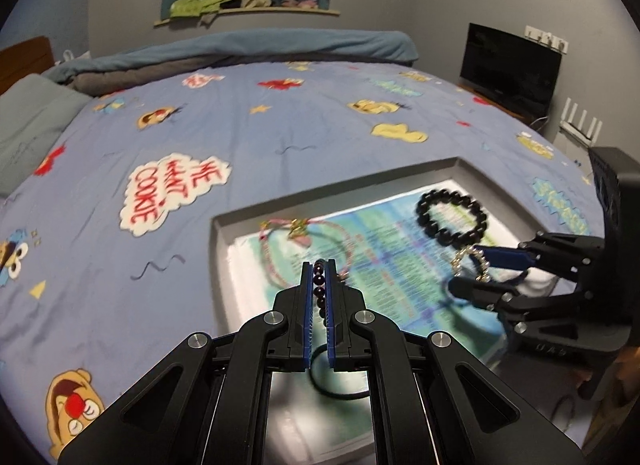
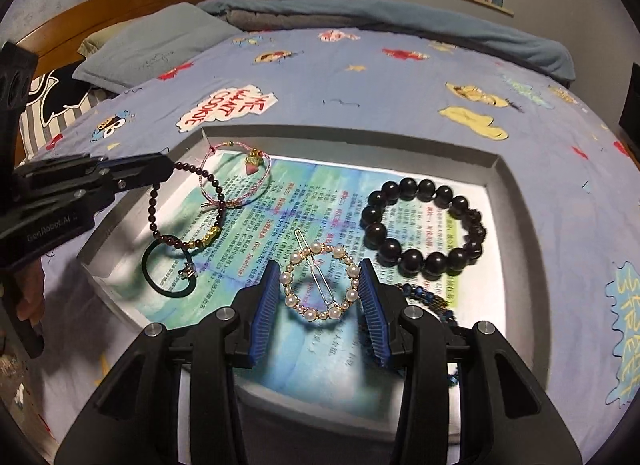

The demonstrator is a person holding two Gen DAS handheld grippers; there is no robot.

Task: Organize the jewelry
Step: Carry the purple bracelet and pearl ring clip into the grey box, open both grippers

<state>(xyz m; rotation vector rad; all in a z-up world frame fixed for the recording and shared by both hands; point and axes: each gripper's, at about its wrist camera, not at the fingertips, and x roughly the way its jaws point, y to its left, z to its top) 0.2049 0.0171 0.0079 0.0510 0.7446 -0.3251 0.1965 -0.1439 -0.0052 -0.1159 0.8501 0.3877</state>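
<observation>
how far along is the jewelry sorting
Done: several pieces lie in the grey tray: the black bead bracelet, pink cord bracelet and black hair tie. In hand: the left gripper is shut on the dark red bead bracelet; the right gripper holds the pearl ring clip. Left: setting both down.

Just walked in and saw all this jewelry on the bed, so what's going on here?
A person is sorting jewelry in a shallow gray tray on the bed, with a handheld gripper in each hand. The left gripper is shut on a dark garnet bead bracelet, which dangles over the tray's left side. The right gripper holds a round pearl hair clip between its pads. A big black bead bracelet, a pink cord bracelet and a black hair tie lie in the tray.
</observation>
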